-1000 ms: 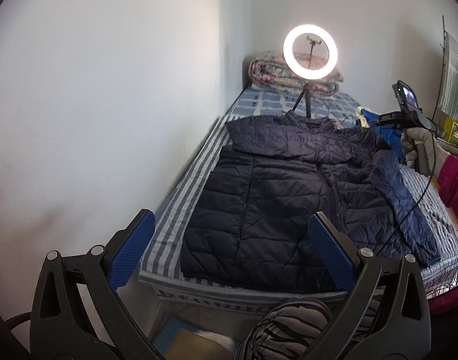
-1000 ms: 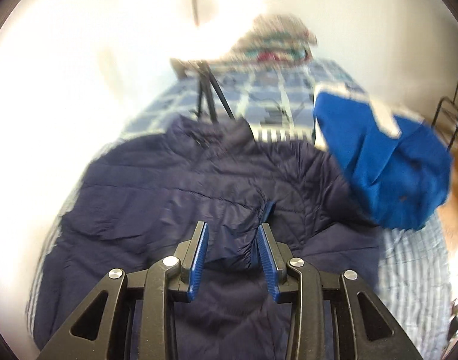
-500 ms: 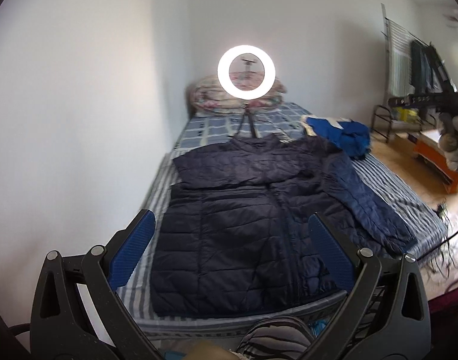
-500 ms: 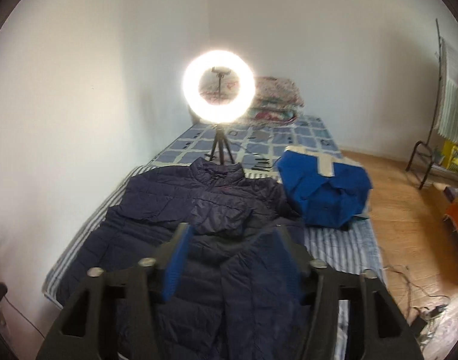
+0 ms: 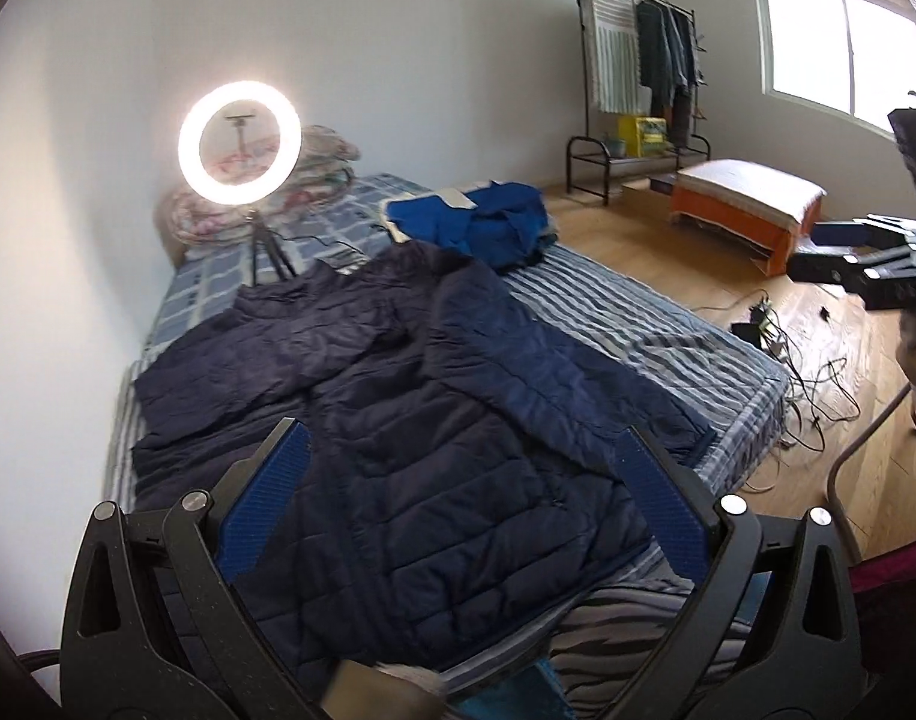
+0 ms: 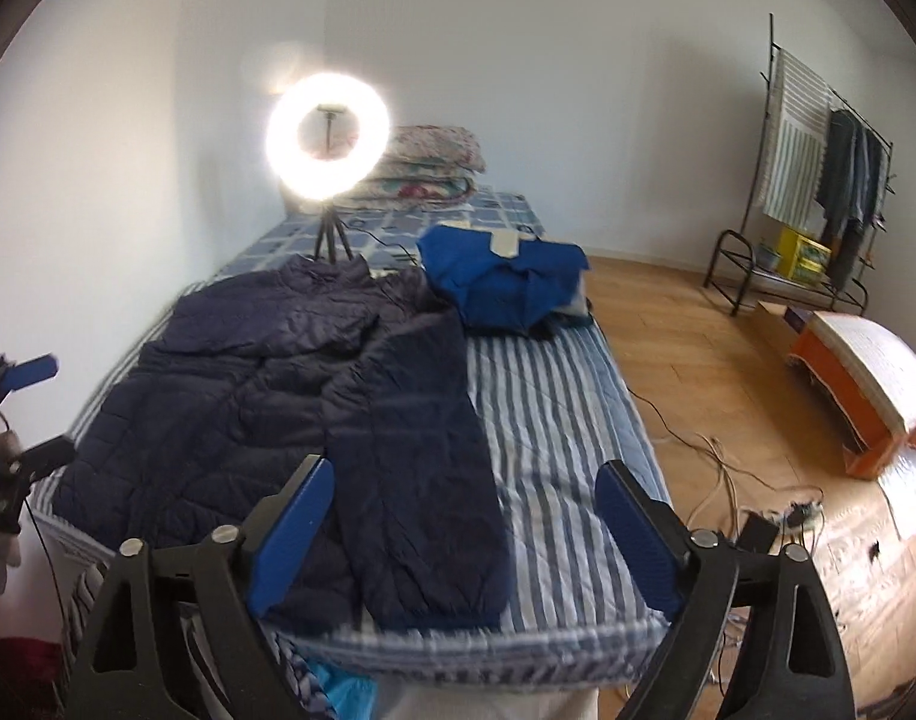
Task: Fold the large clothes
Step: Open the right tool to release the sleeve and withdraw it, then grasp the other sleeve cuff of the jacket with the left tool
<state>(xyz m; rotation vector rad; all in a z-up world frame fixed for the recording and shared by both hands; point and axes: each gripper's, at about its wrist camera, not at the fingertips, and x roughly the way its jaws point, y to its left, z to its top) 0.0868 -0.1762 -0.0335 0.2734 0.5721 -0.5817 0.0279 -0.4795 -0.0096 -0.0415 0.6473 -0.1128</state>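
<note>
My right gripper (image 6: pixel 464 516) has just been opening; its jaws now stand wide apart with nothing between the pads, the jacket's sleeve (image 6: pixel 422 480) lying flat on the bed below them. My left gripper (image 5: pixel 458 498) is spread wide too, empty, above the jacket's lower body.

The jacket (image 5: pixel 398 420) lies front up on the striped bed (image 6: pixel 554 420), collar toward the ring light (image 6: pixel 328 138). One sleeve is folded across the chest; the other runs straight down toward the foot edge, its cuff just short of that edge. The jacket's left side runs close along the wall-side edge of the bed. To the right of the straight sleeve there is a bare strip of mattress out to the bed's floor-side edge.

A blue garment (image 6: pixel 506 282) sits bunched near the jacket's shoulder, touching or nearly so; I cannot tell which. The light's tripod stands just behind the collar.

The right view shows my left gripper at the far left border, beside the bed's corner. The left view alone shows the window (image 5: pixel 842 42), and more of the cables (image 5: pixel 818 378) on the floor beside the bed.
</note>
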